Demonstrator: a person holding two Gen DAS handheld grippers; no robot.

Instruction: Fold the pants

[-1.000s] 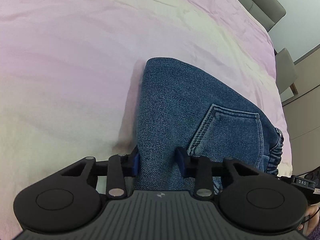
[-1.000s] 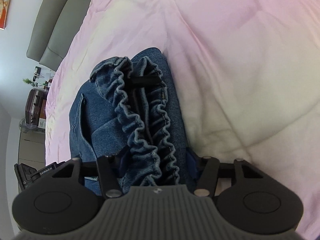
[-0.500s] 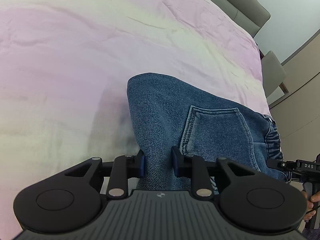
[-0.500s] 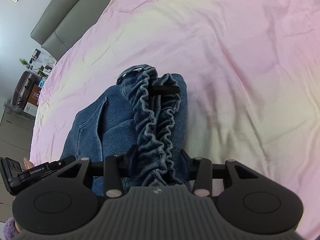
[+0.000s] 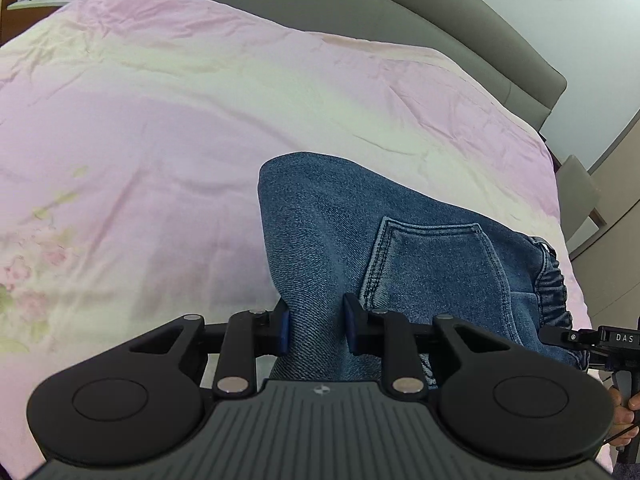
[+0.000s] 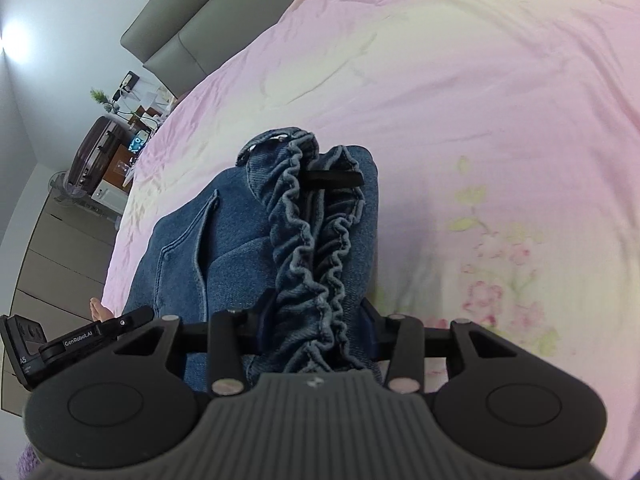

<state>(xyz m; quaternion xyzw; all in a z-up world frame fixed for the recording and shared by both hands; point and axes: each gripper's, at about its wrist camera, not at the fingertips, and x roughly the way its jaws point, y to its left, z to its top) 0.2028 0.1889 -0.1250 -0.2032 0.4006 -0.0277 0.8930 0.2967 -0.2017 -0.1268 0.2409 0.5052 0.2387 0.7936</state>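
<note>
As both grippers lift, the jeans [image 5: 400,240] have risen.

Left gripper [image 5: 316,332]: I am lifting and tilting it up; the headboard [image 5: 400,12] is coming into its view.
Right gripper [image 6: 316,330]: I am raising it likewise; more bedspread [image 6: 480,80] is showing.
Pants [image 5: 360,232]: they are rising with both grippers, looking smaller against the bed.

Soft, even daylight filled both views; a bright glare spot bloomed on the pale grey wall [image 6: 16,36]. Fisheye bending warped the edges, corners vignetted black.
</note>
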